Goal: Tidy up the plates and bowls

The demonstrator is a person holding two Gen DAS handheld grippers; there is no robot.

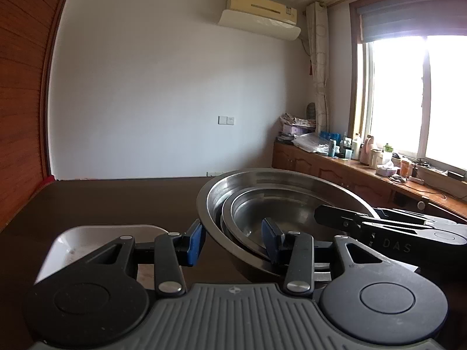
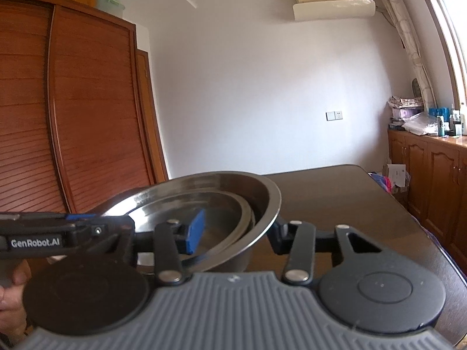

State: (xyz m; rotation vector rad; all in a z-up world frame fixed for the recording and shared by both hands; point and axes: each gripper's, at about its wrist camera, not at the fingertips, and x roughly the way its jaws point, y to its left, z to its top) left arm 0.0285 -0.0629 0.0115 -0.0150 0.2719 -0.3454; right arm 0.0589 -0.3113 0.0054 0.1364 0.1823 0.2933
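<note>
A stack of nested steel bowls [image 1: 280,192] stands on the dark table [image 1: 116,201], a large one holding smaller ones. My left gripper [image 1: 233,242] straddles the stack's near left wall. One blue pad [image 1: 195,242] lies against the outside and the other [image 1: 271,242] inside the inner bowl, pressing on it. In the right wrist view my right gripper [image 2: 238,230] clamps the right wall of the same bowls [image 2: 221,192], with its blue pad [image 2: 195,230] inside and its other finger [image 2: 280,233] outside. Whether the stack rests on the table or is slightly lifted I cannot tell.
A white square dish [image 1: 87,242] sits on the table under my left gripper's left side. A wooden wardrobe [image 2: 73,116] stands beyond the table's left. A sideboard [image 1: 364,175] crowded with bottles runs under the window. A hand [image 2: 11,285] holds the left gripper.
</note>
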